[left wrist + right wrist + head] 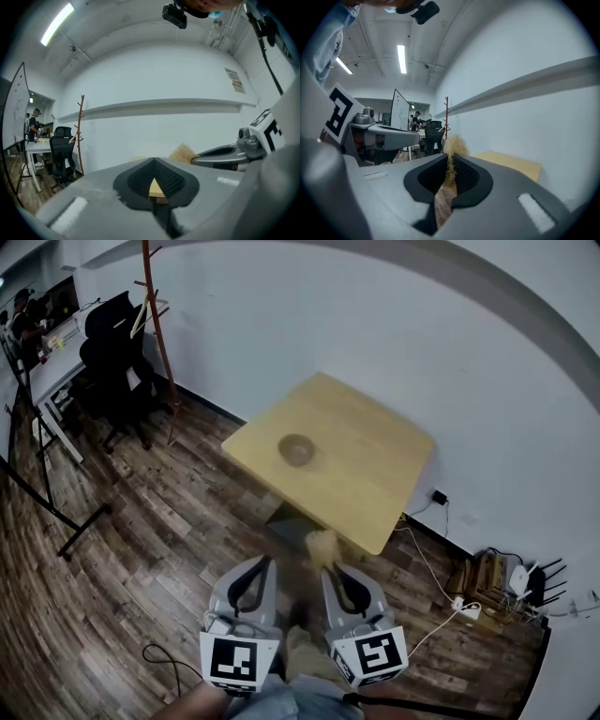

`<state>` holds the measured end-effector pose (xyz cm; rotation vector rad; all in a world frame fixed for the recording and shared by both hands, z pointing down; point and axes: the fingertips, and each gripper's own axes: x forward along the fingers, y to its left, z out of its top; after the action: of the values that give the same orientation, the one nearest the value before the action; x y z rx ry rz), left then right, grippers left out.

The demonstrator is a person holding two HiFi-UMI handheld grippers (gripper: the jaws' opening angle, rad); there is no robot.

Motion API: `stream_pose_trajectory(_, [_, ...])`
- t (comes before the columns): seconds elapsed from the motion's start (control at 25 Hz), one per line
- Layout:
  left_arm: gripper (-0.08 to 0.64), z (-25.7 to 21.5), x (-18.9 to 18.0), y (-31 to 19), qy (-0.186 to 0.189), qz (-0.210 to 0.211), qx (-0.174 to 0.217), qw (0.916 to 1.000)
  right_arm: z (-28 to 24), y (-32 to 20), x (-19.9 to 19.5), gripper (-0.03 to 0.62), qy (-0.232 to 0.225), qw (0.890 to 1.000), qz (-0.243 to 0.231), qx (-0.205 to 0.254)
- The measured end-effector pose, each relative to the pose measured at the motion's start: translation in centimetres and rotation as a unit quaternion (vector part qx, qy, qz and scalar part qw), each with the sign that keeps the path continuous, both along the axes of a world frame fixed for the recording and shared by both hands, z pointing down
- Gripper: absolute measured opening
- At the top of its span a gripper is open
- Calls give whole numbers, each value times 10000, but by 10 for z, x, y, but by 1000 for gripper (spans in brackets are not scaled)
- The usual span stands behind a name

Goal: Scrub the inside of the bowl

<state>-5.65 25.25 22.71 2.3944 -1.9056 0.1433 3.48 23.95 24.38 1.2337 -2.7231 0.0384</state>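
A small brownish bowl stands on a light wooden table ahead of me, well away from both grippers. Both grippers are held low over the wood floor, short of the table's near corner. My left gripper is shut with nothing between its jaws; in the left gripper view only a sliver of table shows past the tips. My right gripper is shut on a tan fibrous scrubber, whose tuft sticks out beyond the jaws. The bowl's inside is too small to make out.
A black office chair and a wooden coat stand are at the far left by a white desk. Cables, a power strip and a router lie by the wall to the right. The table stands close to the white wall.
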Motion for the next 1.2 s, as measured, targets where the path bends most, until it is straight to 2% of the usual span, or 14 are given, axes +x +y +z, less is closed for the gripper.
stream_pose_trajectory(0.24, [20,15,-5,-55,-102,-90,-282,9995,14,-58,-1,29,-60,9998,-22,-191])
stream_pose_trajectory(0.44, [20,13,-3,-104,-197,-162,-331,9991,14,-110,1,31,-114,9996,-73,-263])
stream_pose_trajectory(0.8, [20,-4,8,-164,-335,-262,-183,9989,1,-176,12,31,-230,9995,-146,-187])
stream_pose_trajectory(1.2, [20,-26,12,-196,-441,-446,87,9980,-22,-217,13,31,-353,9988,-324,105])
